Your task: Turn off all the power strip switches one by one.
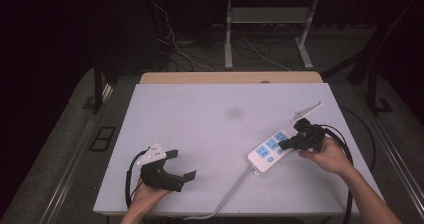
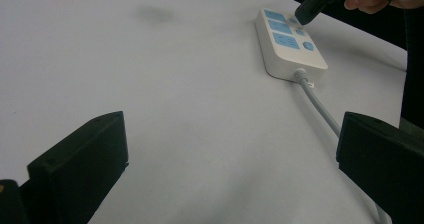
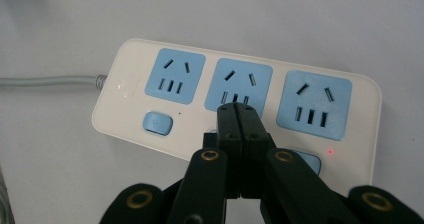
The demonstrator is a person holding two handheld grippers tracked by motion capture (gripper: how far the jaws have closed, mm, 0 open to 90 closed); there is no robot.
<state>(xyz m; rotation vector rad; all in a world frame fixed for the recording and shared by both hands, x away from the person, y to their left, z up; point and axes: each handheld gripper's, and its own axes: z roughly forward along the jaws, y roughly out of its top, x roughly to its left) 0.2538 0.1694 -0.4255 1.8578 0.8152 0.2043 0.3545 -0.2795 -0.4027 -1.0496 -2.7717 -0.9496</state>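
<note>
A white power strip (image 1: 269,151) with three blue sockets lies at the table's right, its grey cable (image 1: 231,193) running toward the front edge. My right gripper (image 1: 283,144) is shut, and its closed tips (image 3: 237,115) sit over the strip's middle blue switch, just below the middle socket. A small red light (image 3: 329,151) glows beside the far switch. In the left gripper view the strip (image 2: 289,43) lies far ahead, with the right gripper's tip (image 2: 306,13) above it. My left gripper (image 1: 181,164) rests open near the front left, nothing between its jaws.
The white table top (image 1: 220,124) has a faint grey smudge (image 1: 234,113) near its middle. Beyond the far edge stand a white desk frame (image 1: 270,29) and loose cables (image 1: 175,44) on the floor. A floor socket plate (image 1: 102,138) lies to the left.
</note>
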